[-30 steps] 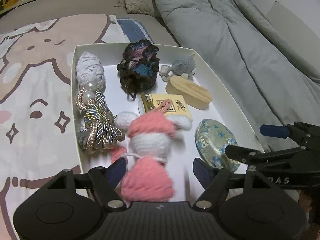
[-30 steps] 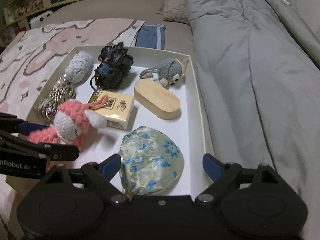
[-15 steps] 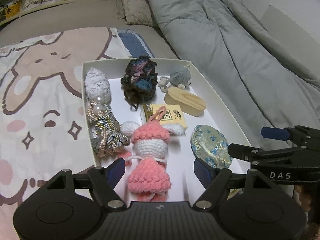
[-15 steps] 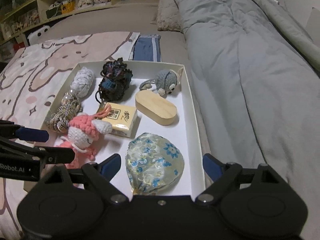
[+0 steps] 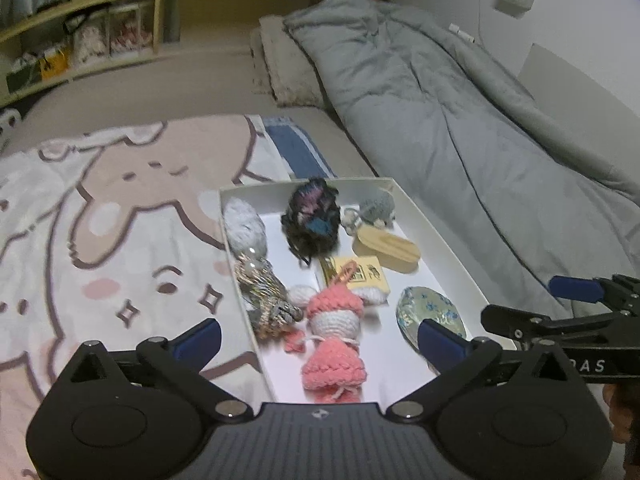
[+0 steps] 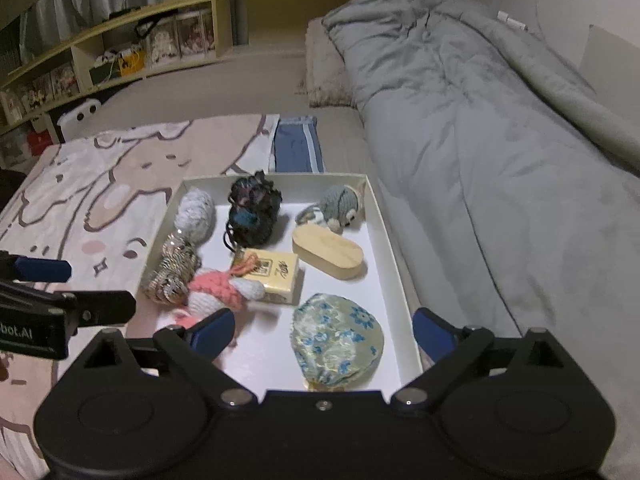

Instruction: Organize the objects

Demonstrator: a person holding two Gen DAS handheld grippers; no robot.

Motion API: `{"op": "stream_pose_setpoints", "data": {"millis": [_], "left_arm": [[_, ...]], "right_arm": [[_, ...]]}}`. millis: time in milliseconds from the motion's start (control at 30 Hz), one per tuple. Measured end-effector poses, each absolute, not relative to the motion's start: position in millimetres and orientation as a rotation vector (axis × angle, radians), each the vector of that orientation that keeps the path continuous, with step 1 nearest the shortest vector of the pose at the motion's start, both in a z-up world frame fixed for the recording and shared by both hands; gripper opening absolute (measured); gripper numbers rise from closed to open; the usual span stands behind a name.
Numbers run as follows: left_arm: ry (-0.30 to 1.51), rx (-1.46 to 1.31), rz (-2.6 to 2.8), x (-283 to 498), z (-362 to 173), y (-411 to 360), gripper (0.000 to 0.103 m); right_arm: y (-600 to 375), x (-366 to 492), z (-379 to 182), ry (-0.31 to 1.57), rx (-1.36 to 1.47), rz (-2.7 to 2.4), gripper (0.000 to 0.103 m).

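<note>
Both tools, left [image 5: 318, 334] and right [image 6: 322, 330], have just opened wide and hold nothing, the doll [image 5: 334, 334] and pouch [image 6: 338, 340] resting in the box [image 6: 394, 248], apparently sorted

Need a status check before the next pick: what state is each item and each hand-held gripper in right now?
White box: open, no lid on it.
Pink crochet doll: lying flat in box, released.
Floral pouch: lying in box, untouched.
Wooden oval case: closed, flat.
Yellow card box: flat, under doll's head.
Left hand-held gripper: open, jaws just widened, gripping nothing.
Right hand-held gripper: open, jaws just widened, empty.
</note>
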State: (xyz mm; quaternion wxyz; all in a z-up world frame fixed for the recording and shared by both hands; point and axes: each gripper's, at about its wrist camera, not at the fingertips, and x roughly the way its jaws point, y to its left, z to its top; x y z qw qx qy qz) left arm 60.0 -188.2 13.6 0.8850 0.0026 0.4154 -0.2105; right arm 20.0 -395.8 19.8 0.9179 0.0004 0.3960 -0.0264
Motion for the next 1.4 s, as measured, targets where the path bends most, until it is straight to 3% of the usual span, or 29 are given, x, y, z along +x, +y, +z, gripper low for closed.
{"op": "stream_pose_setpoints", "data": {"millis": [667,1400], "left_arm": [[0.737,0.088,-0.390,-1,54,-131,0.103],[0.798,0.116,-0.368,-31,17,-100,0.103]], "right_arm": [[-367,-57,54,0.709,0.069,-0.113,0.103],[-343,-99,24,0.726,0.047,-0.208,0.103]]}}
